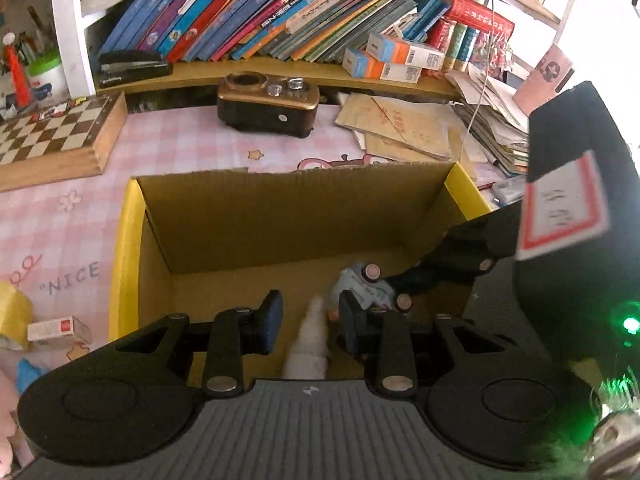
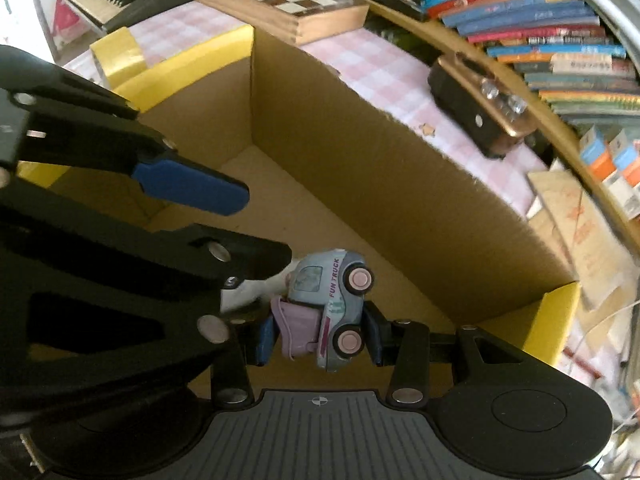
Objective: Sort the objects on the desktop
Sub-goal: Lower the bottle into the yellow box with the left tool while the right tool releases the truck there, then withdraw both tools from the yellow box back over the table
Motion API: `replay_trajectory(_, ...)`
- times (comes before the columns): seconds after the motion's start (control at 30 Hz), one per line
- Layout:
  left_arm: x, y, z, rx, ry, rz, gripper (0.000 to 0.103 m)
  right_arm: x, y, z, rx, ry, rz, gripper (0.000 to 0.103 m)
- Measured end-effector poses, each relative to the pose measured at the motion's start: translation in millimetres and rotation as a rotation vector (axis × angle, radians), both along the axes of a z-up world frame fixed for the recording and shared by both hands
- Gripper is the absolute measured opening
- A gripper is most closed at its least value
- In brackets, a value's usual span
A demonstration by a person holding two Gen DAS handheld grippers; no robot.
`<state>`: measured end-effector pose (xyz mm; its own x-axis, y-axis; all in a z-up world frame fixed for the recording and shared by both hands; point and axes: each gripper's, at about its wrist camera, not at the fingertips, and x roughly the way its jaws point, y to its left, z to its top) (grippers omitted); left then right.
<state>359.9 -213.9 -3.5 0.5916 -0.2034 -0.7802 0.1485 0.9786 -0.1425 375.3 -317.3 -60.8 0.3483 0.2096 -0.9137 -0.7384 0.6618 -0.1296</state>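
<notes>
Far left: a yellow tape roll [image 1: 12,312] and a small white-and-red carton [image 1: 56,330] lay at the edge of the pink checked tablecloth [image 1: 180,144].
Back left: a wooden chessboard [image 1: 52,132] rested flat on the cloth, well apart from the box.
Cardboard box [image 1: 280,216]: it stood open-topped in the middle of the desk, brown inside and yellow outside. Both grippers pointed down into it.
Left gripper [image 1: 310,304]: its jaws were drawn in as narrow as they go. A white object [image 1: 308,344] showed in the gap between the blue pads, but whether the pads pressed on it could not be told.
Toy truck [image 2: 340,308]: pale blue with pink wheels and "FUN TRUCK" on its side, it was turned on its side, above the box floor near the right-hand wall and just beside the left gripper's right finger.
Right gripper [image 2: 318,338]: it was clamped on the toy truck, one pad against each end, reaching in from the right side of the box.
Behind the box: a brown-and-gold device [image 1: 268,104] sat on the cloth below a shelf of leaning books [image 1: 260,12].
Back right: a loose stack of papers [image 1: 400,128] lay spread beside the device.
</notes>
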Motion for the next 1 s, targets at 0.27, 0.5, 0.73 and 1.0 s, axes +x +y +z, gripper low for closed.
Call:
replay_trajectory(0.27,-10.8,11.5,9.1,-0.056,-0.045,0.005,0.050,-6.0,-8.4,17.2,0.065,-0.050,-0.033,0.065)
replay_trajectory(0.5,-48.2,35.2,35.7,-0.109,-0.157,0.024,0.071,-42.9,-36.1,51.0,0.219,-0.172,-0.163,0.074)
replay_trajectory(0.73,-101.3,52.8,69.9,-0.088,-0.319,0.092,0.093,-85.0,-59.2,83.4,0.378,-0.288,-0.278,0.084)
replay_trajectory(1.0,-166.9,69.1,84.3,-0.083,-0.442,0.163,0.103,-133.2,-83.2,96.0,0.494,-0.388,-0.446,0.087)
